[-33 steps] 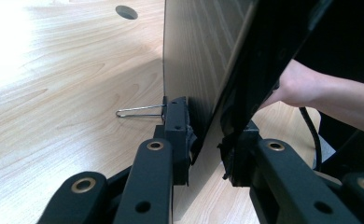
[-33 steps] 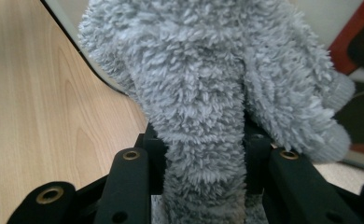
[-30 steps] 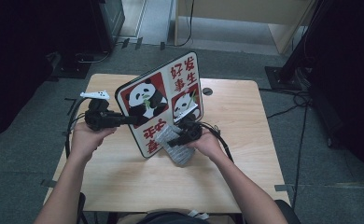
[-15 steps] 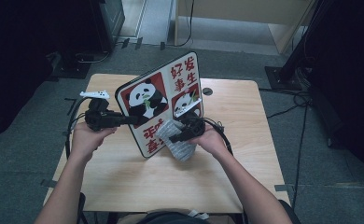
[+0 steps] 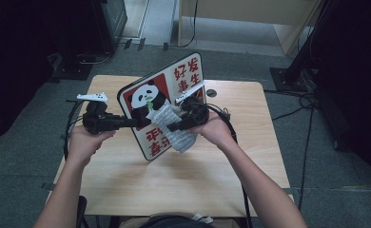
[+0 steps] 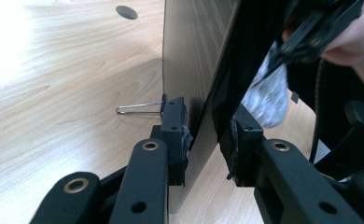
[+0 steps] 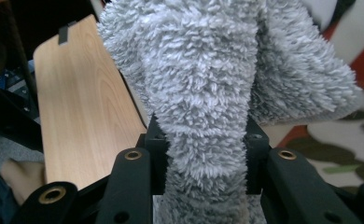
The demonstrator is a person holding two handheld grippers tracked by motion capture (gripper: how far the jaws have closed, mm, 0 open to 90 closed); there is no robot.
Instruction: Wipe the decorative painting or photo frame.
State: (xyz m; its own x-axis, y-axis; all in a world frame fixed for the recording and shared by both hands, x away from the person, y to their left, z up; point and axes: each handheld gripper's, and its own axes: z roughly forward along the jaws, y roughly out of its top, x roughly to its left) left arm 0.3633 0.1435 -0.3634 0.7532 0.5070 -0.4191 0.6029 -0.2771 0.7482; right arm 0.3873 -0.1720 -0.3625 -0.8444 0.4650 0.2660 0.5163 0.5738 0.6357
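A panda sign board (image 5: 183, 76) with red panels and Chinese characters stands tilted on the wooden table (image 5: 174, 190). My left gripper (image 5: 135, 123) grips its left edge. In the left gripper view the board's edge (image 6: 194, 56) runs between the jaws of the left gripper (image 6: 208, 144), which have just been closing on it. My right gripper (image 5: 171, 126) is shut on a grey fluffy cloth (image 5: 174, 135) and presses it against the board's face over the panda. The right gripper view shows the cloth (image 7: 208, 70) bulging out of my right gripper (image 7: 206, 154), with the board (image 7: 348, 140) behind it.
A thin wire foot (image 6: 138, 108) sticks out from behind the board onto the table. A round cable hole (image 5: 211, 93) sits near the table's far edge. Cables trail off both grippers. A black stand base (image 5: 293, 76) is on the floor at the right.
My right gripper has risen with the cloth, from the board's lower right part up to the panda. The left hand and the board have stayed put.
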